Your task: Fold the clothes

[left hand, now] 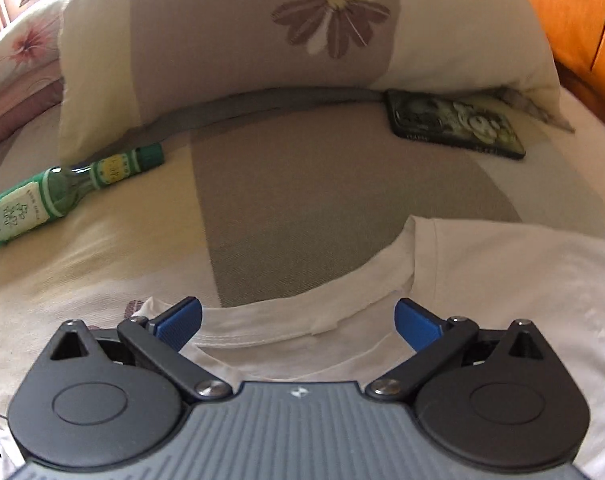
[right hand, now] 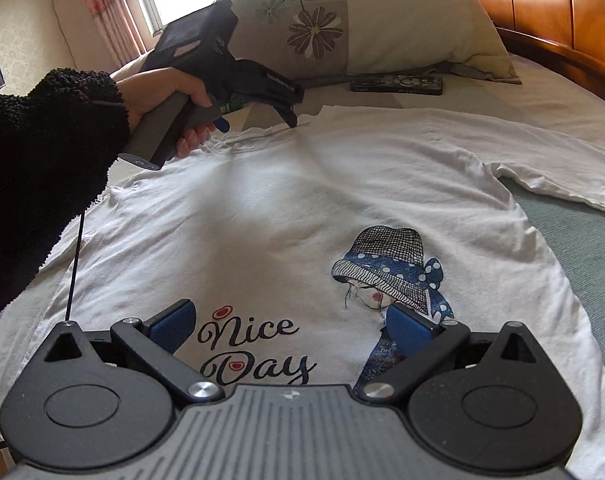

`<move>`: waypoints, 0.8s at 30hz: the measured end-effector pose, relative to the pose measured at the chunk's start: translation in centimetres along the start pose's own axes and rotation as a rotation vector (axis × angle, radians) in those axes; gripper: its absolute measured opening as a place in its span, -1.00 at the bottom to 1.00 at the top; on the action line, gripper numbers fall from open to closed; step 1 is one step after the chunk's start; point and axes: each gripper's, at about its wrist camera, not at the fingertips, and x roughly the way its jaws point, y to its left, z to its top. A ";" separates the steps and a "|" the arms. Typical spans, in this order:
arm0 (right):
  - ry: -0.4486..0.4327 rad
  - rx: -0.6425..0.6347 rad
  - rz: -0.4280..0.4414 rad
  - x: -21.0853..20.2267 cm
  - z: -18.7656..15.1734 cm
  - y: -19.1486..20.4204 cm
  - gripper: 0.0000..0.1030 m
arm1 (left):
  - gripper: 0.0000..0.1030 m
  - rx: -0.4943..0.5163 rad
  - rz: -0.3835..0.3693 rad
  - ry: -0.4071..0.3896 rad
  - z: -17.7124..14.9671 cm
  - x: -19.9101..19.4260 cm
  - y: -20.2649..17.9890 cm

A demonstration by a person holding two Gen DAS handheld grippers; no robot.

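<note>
Lying face-up across the bed, a white T-shirt fills most of the right wrist view, its print of a girl in a netted hat at about 4 o'clock from the shirt's middle and the words "Nice Day" at 6 o'clock. One sleeve reaches out toward 3 o'clock over a pale green stretch of bedding.

The right gripper hangs above the lower chest of the shirt with its blue pads spread wide and nothing between them.

The left gripper is at the neckline at the shirt's 12 o'clock edge, its pads also wide apart, one to each side of the collar opening and pinching no cloth. From the right wrist view a hand in a black fuzzy sleeve holds that tool by its grey handle, nose tipped down at the collar; whether a fingertip touches the fabric cannot be told.

Beyond the collar, in the left wrist view, a small green glass bottle lies on its side at 10 o'clock, a phone in a patterned case lies at 1 o'clock, and a flowered pillow stands at 12 o'clock against a wooden headboard.
</note>
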 end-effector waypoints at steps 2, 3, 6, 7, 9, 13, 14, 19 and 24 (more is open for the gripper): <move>-0.006 0.017 -0.003 -0.3 0.1 -0.4 1.00 | 1.00 0.005 0.003 -0.008 0.3 0.8 -0.5; -0.007 0.026 -0.003 -0.3 0.2 -0.6 1.00 | 1.00 -0.008 0.008 -0.025 0.6 1.1 -0.5; -0.010 0.050 0.000 -0.4 0.3 -1.2 1.00 | 1.00 -0.046 0.024 -0.073 1.5 2.0 -0.3; -0.011 0.057 0.000 -0.4 0.4 -1.3 1.00 | 1.00 -0.053 0.050 -0.089 1.9 2.3 -0.4; -0.013 0.065 -0.002 -0.5 0.4 -1.6 1.00 | 1.00 -0.063 0.123 -0.120 2.6 2.6 -0.5; -0.025 0.081 0.001 -0.8 0.4 -2.0 1.00 | 0.93 -0.075 0.147 -0.121 3.4 1.6 -0.3; -0.028 0.085 0.002 -0.9 0.4 -2.1 1.00 | 0.93 -0.066 0.147 -0.139 3.2 0.8 -0.3; -0.038 0.103 0.016 -1.4 0.4 -2.5 1.00 | 0.97 0.049 0.100 -0.065 1.9 -1.0 -0.4; -0.041 0.103 0.013 -1.6 0.4 -2.6 1.00 | 1.00 0.067 0.095 0.067 1.5 0.6 0.1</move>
